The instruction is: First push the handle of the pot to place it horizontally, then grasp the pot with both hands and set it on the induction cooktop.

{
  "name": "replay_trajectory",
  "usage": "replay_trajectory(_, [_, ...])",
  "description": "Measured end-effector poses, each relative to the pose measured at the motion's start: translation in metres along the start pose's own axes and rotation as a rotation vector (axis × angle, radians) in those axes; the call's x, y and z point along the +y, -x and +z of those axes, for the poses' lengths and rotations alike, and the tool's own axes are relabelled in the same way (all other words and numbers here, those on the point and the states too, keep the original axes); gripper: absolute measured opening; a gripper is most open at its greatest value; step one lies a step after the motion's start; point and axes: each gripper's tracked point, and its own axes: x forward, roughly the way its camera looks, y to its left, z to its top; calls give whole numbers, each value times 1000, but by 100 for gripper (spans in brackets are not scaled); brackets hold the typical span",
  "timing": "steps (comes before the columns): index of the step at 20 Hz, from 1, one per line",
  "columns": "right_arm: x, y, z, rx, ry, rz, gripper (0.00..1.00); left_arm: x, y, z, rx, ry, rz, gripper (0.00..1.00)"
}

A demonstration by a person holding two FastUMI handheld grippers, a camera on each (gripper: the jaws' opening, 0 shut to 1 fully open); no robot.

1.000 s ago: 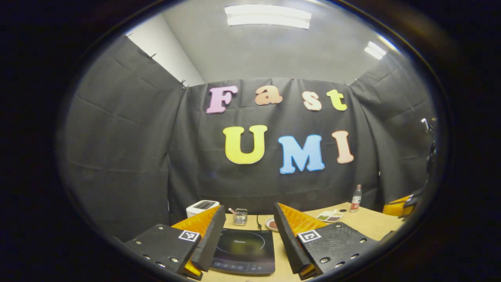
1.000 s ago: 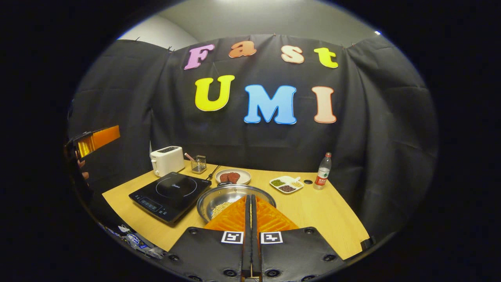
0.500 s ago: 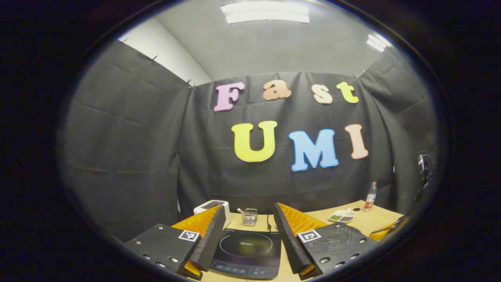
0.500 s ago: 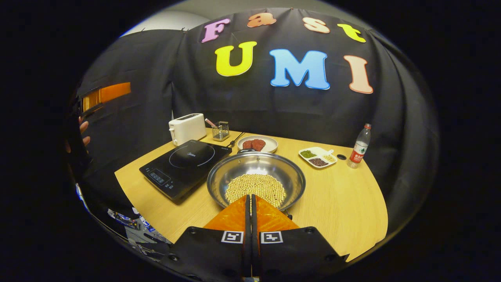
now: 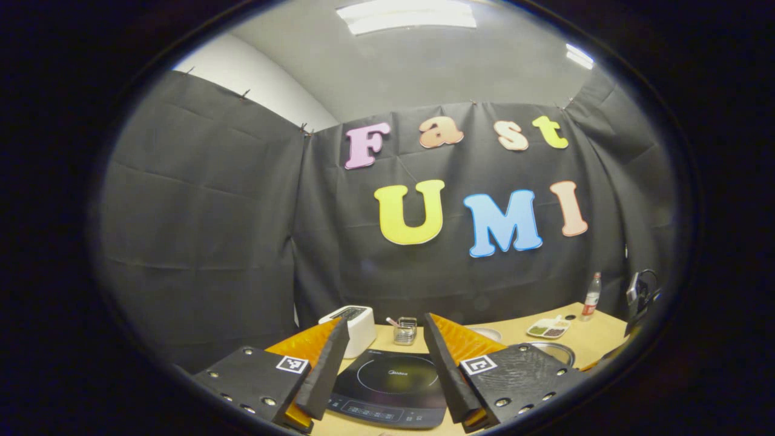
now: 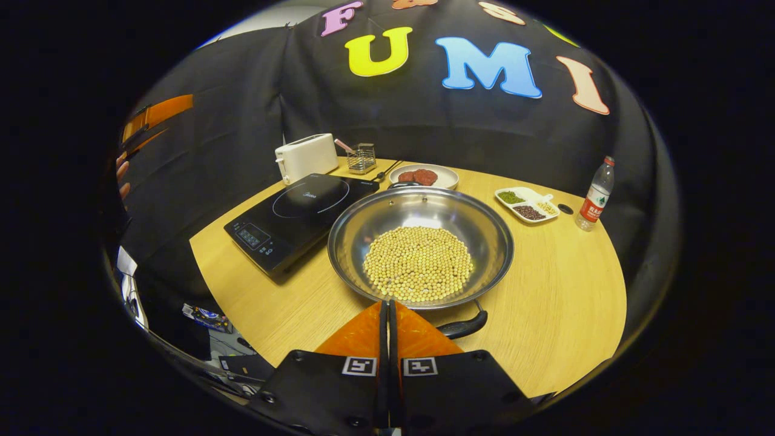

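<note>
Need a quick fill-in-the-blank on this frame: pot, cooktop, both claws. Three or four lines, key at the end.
1. The steel pot rests on the wooden table and holds a layer of ____.
2. In the right gripper view, the right claw has its fingers ____, just short of the pot's dark handle.
3. The left claw has its fingers ____, with the induction cooktop seen between them.
4. Behind the cooktop stands a white ____.

Missing words: soybeans; shut; open; toaster
</note>
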Motion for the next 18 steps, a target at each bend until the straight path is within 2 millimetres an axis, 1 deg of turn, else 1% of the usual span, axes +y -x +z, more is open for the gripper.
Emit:
replay_trajectory(3, [3,-10,-12,47,-22,22,2,5,1,-3,8,-6,21,72])
replay_trajectory(4, [3,-14,-15,64,-36,29,2,6,2,-2,9,-8,26,76])
replay_trajectory(5, [2,-17,-17,84,-49,32,2,6,3,-2,9,-10,31,76])
replay_trajectory(6, [0,-20,-18,98,-61,34,2,6,3,-1,10,-12,35,79])
replay_trajectory(7, [-1,-22,-19,104,-74,37,2,6,2,-3,10,-14,39,76])
replay_trajectory(8, [-2,-24,-18,109,-89,38,2,5,2,-4,12,-16,42,76])
replay_trajectory(9, [-3,-26,-19,116,-100,39,0,5,2,-4,13,-17,44,76])
replay_trajectory(10, [-6,-27,-19,125,-108,37,2,4,0,-5,15,-17,46,76])
replay_trajectory(11, [-6,-29,-20,132,-117,43,2,2,0,-7,17,-16,46,76])
replay_trajectory(12, [-6,-29,-20,134,-129,49,2,-1,-3,-7,20,-15,43,73])
replay_trajectory(13, [-5,-29,-21,135,-138,51,2,-2,-4,-8,21,-16,41,73])
replay_trajectory(14, [-5,-29,-20,136,-141,53,2,-4,-6,-8,19,-16,38,76])
replay_trajectory(15, [-5,-30,-22,138,-140,52,2,-5,-7,-6,16,-15,35,73])
replay_trajectory(17, [-8,-30,-23,146,-134,45,2,-11,-10,-6,12,-17,28,73])
replay_trajectory(18, [-11,-29,-24,148,-134,41,2,-12,-10,-5,11,-18,26,76])
